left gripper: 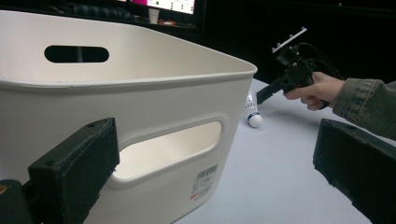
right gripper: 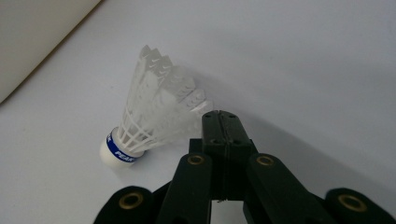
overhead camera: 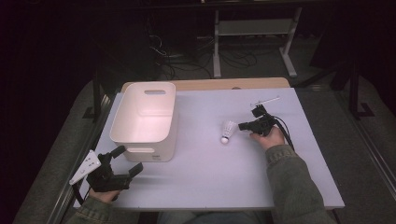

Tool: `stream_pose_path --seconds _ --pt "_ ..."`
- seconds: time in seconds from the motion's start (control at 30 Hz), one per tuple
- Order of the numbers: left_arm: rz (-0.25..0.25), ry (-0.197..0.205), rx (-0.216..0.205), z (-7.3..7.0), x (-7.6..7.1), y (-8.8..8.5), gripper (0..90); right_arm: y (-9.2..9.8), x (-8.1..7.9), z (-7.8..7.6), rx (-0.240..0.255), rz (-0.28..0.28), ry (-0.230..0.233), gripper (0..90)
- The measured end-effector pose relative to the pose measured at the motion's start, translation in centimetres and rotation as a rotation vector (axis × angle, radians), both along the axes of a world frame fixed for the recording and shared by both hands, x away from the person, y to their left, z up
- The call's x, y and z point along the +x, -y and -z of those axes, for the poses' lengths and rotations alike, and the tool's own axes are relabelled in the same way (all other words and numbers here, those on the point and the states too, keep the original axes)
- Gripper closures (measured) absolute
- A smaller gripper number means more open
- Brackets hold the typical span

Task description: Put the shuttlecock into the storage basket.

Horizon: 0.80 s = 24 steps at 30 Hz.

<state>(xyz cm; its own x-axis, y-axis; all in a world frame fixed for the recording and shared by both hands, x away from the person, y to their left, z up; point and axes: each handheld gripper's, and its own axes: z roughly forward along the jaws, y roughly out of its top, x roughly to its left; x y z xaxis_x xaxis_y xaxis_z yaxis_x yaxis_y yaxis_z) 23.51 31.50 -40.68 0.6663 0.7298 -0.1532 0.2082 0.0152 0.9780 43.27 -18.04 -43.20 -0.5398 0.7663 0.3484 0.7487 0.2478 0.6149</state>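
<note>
A white shuttlecock [overhead camera: 228, 130] with a blue band above its cork [right gripper: 116, 154] rests cork-down on the pale table [overhead camera: 210, 177], right of centre, its skirt tilted up. My right gripper [overhead camera: 242, 126] is shut, its two jaws pressed together at the skirt's rim [right gripper: 219, 114], pinching the edge of the feathers. The left gripper view shows that gripper [left gripper: 261, 95] above the shuttlecock [left gripper: 252, 114]. My left gripper [overhead camera: 128, 159] is open near the front left corner, its jaws wide apart [left gripper: 215, 163] and facing the bin's handle slot with nothing between them.
A white plastic bin [overhead camera: 123, 119] with handle slots stands at the left of the table, its inside bare; its near wall [left gripper: 140, 102] is close in front of my left gripper. Beyond the far edge lie a dark floor, cables and a metal stand [overhead camera: 254, 28].
</note>
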Motion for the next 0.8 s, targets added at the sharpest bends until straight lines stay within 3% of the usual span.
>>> stream_pose_path --seconds 0.53,0.8 --pt "0.002 -0.001 -0.002 0.0 0.0 0.0 0.0 -2.4 0.8 -0.1 0.02 -0.039 0.013 88.6" --pt "0.003 -0.001 -0.004 0.0 0.0 0.0 0.0 -3.3 1.3 0.2 0.009 -0.024 0.008 88.6"
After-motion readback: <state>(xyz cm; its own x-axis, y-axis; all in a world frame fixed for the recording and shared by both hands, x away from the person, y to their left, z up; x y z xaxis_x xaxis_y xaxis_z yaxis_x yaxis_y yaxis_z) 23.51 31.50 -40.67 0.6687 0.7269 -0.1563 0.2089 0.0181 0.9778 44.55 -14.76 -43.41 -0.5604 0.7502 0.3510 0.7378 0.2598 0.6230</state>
